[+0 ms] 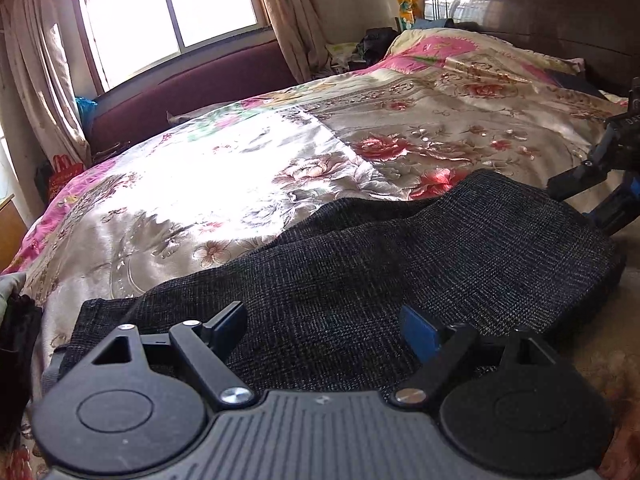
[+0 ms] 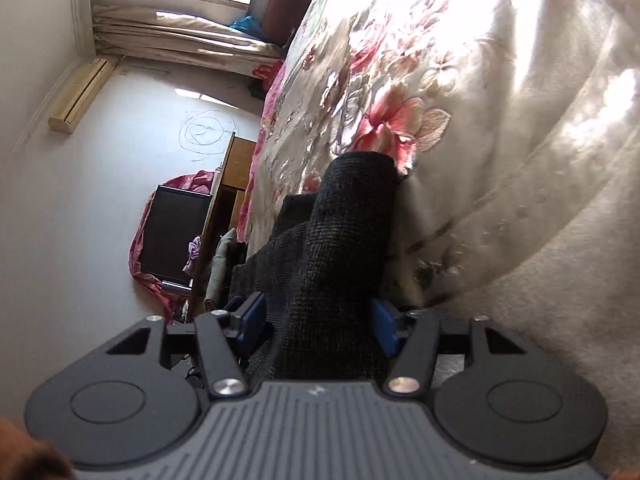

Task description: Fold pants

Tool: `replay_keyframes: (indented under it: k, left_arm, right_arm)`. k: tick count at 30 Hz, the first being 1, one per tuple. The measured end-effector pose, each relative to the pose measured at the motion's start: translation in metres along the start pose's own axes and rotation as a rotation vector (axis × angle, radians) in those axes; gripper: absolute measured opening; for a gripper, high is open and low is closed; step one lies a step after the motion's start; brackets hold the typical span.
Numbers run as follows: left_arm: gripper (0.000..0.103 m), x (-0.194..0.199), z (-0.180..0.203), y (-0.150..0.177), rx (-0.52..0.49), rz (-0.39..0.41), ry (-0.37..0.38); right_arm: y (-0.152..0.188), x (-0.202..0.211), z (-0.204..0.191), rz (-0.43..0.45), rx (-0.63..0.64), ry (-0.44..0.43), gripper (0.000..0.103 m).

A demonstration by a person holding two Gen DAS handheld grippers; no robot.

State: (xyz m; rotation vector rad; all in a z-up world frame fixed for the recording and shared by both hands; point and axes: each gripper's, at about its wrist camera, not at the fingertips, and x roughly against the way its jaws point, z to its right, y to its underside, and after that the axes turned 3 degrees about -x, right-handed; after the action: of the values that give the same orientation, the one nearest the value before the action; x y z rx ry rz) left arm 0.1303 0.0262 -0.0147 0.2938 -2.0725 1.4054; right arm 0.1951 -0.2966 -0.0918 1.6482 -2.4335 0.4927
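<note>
Hovering low over the near edge of the bed, the left gripper (image 1: 324, 330) is holding its blue-padded fingers (image 1: 418, 332) spread wide, the dark charcoal woven pants (image 1: 360, 268) lying flat beneath and between them with neither pad touching cloth. Over on the right wrist view, the right gripper (image 2: 318, 322) is straddling a raised ridge of those same pants (image 2: 340, 264), its blue pads (image 2: 384, 326) sitting at either flank of the fabric, though whether they are actually biting in is impossible to tell from here. Further out, the pants are sprawling across the shiny floral satin bedspread (image 1: 240, 184), sunlight glaring off it. Beyond that, a maroon padded bench (image 1: 192, 92) is sitting under the bright window (image 1: 168, 4), with the dark wooden headboard (image 1: 540, 12) standing at the far right.
</note>
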Motion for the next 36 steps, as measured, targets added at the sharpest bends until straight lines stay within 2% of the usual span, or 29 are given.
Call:
replay_keyframes:
  k: [2,4,7,10,12,14,15,16,17,18,19,21,23,27,30,32,34,36]
  left_arm:
    - [0.096,-0.003,-0.001,0.000,0.008,-0.005,0.004]
    - [0.097,-0.003,-0.001,0.000,0.014,-0.003,0.006]
    - [0.097,-0.006,0.000,0.000,0.015,-0.012,0.008]
    - [0.097,-0.005,0.000,-0.002,-0.003,-0.021,0.006]
    - [0.097,-0.004,0.001,-0.003,-0.026,-0.020,0.015]
    - [0.097,-0.006,0.003,-0.004,-0.042,-0.021,0.021]
    - [0.097,-0.007,0.004,-0.005,-0.047,-0.023,0.023]
    - [0.097,-0.009,0.005,-0.006,-0.051,-0.025,0.023]
    - [0.097,-0.011,0.006,-0.007,-0.056,-0.026,0.024]
    - [0.097,-0.011,0.007,-0.009,-0.063,-0.024,0.024]
    - [0.097,-0.011,0.009,-0.010,-0.074,-0.022,0.024]
    - [0.097,-0.011,0.012,-0.010,-0.098,-0.019,0.030]
    - [0.097,-0.011,0.013,-0.010,-0.103,-0.019,0.037]
    - [0.097,-0.015,0.012,-0.009,-0.080,-0.027,0.054]
    - [0.098,-0.020,0.010,-0.009,-0.052,-0.039,0.063]
    - [0.099,-0.024,0.011,-0.010,-0.051,-0.049,0.057]
    - [0.099,-0.027,0.011,-0.012,-0.059,-0.055,0.050]
    - [0.099,-0.028,0.010,-0.014,-0.050,-0.065,0.062]
  right_arm:
    - [-0.002,0.002,0.003,-0.013,0.016,0.022,0.049]
    - [-0.005,-0.002,0.008,-0.021,0.002,0.013,0.049]
    - [-0.007,-0.023,0.009,-0.032,-0.024,-0.058,0.053]
    - [-0.007,-0.021,-0.002,-0.065,0.020,-0.071,0.054]
    - [-0.007,-0.002,0.003,-0.039,-0.032,-0.150,0.054]
    - [-0.009,0.014,0.011,0.025,-0.078,-0.247,0.054]
    - [-0.011,0.019,0.013,0.048,-0.077,-0.223,0.054]
    - [-0.014,0.019,0.015,0.052,-0.071,-0.144,0.055]
    - [-0.016,0.018,0.016,0.038,-0.051,-0.054,0.051]
    - [-0.015,0.017,0.018,0.016,-0.028,-0.014,0.040]
    - [-0.015,0.016,0.018,-0.009,-0.013,0.006,0.040]
    - [-0.015,0.013,0.017,-0.045,-0.005,-0.007,0.045]
    - [-0.018,0.000,0.020,-0.098,-0.034,-0.070,0.048]
    - [-0.029,-0.043,0.027,-0.174,-0.043,-0.158,0.040]
    - [-0.038,-0.069,0.036,-0.164,-0.125,-0.280,0.040]
    - [-0.039,-0.085,0.038,-0.158,-0.169,-0.327,0.038]
    - [-0.039,-0.084,0.029,-0.138,-0.127,-0.283,0.036]
    - [-0.037,-0.065,0.020,-0.089,-0.049,-0.205,0.024]
